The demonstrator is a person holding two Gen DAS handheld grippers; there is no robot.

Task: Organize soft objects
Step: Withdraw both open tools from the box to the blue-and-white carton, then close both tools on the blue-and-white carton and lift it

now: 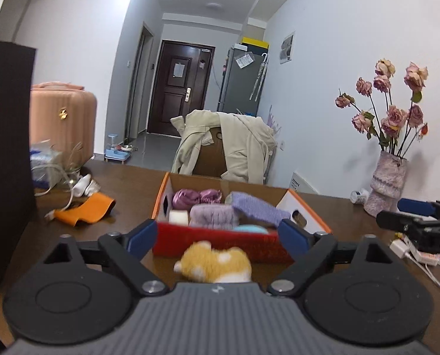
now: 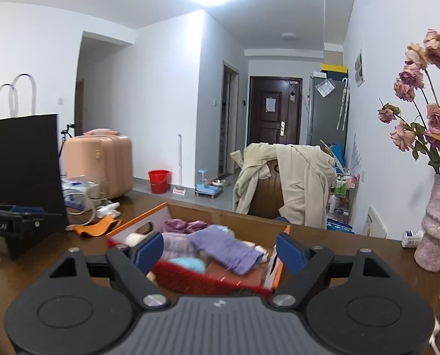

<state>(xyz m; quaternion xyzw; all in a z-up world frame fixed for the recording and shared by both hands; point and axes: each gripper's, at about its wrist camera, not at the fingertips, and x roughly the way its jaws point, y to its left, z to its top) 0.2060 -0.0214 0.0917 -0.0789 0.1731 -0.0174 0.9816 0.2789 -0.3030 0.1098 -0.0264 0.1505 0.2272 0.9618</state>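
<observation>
Soft objects were observed packed in an open cardboard box [image 1: 296, 199] on the brown table [image 1: 125, 183]: a purple knitted cloth [image 1: 258, 207], a lilac fuzzy item [image 1: 212, 214] and a satin scrunchie [image 1: 196, 196]. One orange-and-white plush toy [image 1: 217, 263] was located outside the box, just before its red front wall. Left gripper [image 1: 217, 233] jaws were spread wide, with nothing clamped. Right gripper [image 2: 220, 250] jaws were likewise spread wide and empty, directed at the box.
</observation>
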